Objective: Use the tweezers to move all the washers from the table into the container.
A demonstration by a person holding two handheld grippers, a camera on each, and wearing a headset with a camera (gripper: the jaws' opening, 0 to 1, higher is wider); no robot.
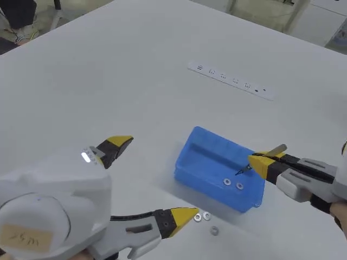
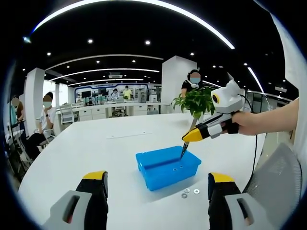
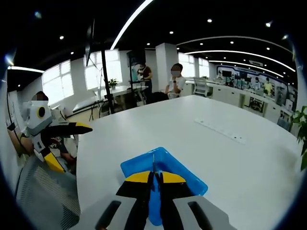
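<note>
A blue container (image 1: 211,157) stands on the white table, with two washers (image 1: 233,184) lying on its floor. Three more washers (image 1: 206,221) lie on the table just in front of it. My right gripper (image 1: 259,162) is shut on thin tweezers (image 1: 241,171), whose tip points down into the container above the washers inside. In the right gripper view the tweezers (image 3: 154,165) stick out over the container (image 3: 182,175). My left gripper (image 1: 154,181) is open and holds nothing, left of the container; its lower jaw tip is next to the loose washers (image 2: 190,192).
A white power strip (image 1: 230,80) lies farther back on the table (image 1: 108,70). Office desks, a potted plant (image 2: 196,103) and seated people (image 3: 175,79) are beyond the table's edges. A hand (image 2: 249,122) holds the right gripper (image 2: 204,133).
</note>
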